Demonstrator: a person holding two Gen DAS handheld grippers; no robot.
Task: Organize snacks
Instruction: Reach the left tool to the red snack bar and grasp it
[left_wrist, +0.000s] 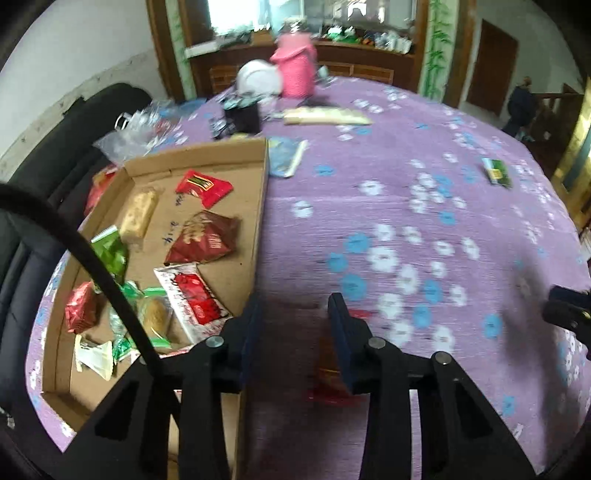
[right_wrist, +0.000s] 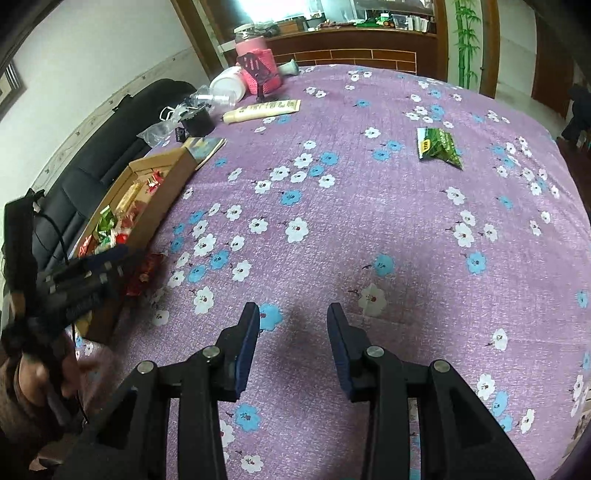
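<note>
A shallow cardboard box (left_wrist: 264, 192) at the table's left holds several wrapped snacks, red, green and white. My left gripper (left_wrist: 295, 314) hangs over the box's right wall with its jaws apart and only purple cloth showing between them. A red packet (left_wrist: 327, 373) lies on the cloth beside the box, partly hidden under the right finger; the view is blurred. In the right wrist view the same red packet (right_wrist: 144, 273) sits at the left gripper (right_wrist: 118, 260). My right gripper (right_wrist: 291, 314) is open over bare cloth. A green packet (right_wrist: 439, 147) lies far right.
At the back of the purple flowered tablecloth (right_wrist: 369, 229) stand a pink container (right_wrist: 258, 70), a white lid, a cream tube (right_wrist: 262, 110), a black cup and plastic bags. A booklet (right_wrist: 205, 146) lies by the box's far corner. A dark sofa runs along the left.
</note>
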